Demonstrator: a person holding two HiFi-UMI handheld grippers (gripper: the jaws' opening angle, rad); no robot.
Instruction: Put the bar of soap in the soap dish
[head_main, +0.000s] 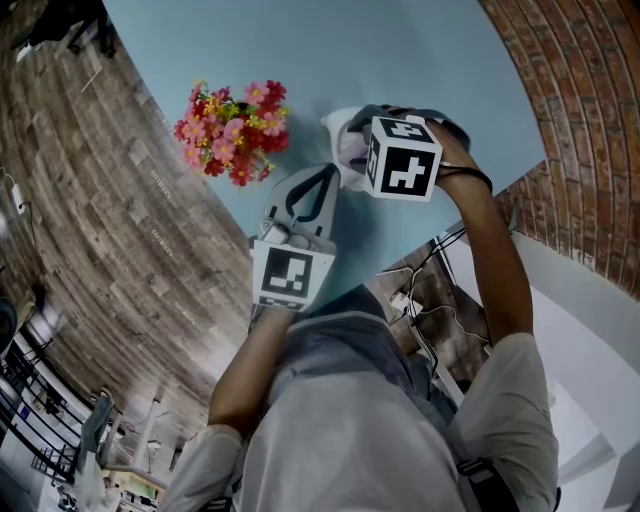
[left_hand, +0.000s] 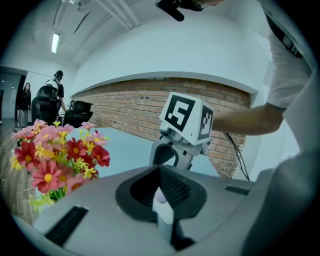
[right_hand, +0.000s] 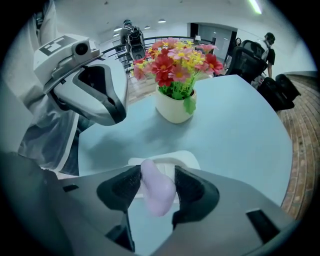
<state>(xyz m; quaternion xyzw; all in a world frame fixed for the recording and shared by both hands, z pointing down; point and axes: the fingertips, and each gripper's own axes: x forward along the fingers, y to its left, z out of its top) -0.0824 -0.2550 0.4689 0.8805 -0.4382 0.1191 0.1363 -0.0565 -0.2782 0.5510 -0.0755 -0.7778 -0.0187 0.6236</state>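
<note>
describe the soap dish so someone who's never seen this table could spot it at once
On the light blue table, beside the cream pot of red and pink flowers, lies the soap dish, under the right gripper. It is the only low, flat white tray there, partly hidden by the lilac soap between the fingers.

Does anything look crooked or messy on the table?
Yes, one thing. The purple soap bar sits tilted on end between the right gripper's open jaws, over the white soap dish, not lying flat in it. Whether it touches the dish, I can't tell. The flower pot stands upright, and nothing looks spilled.
</note>
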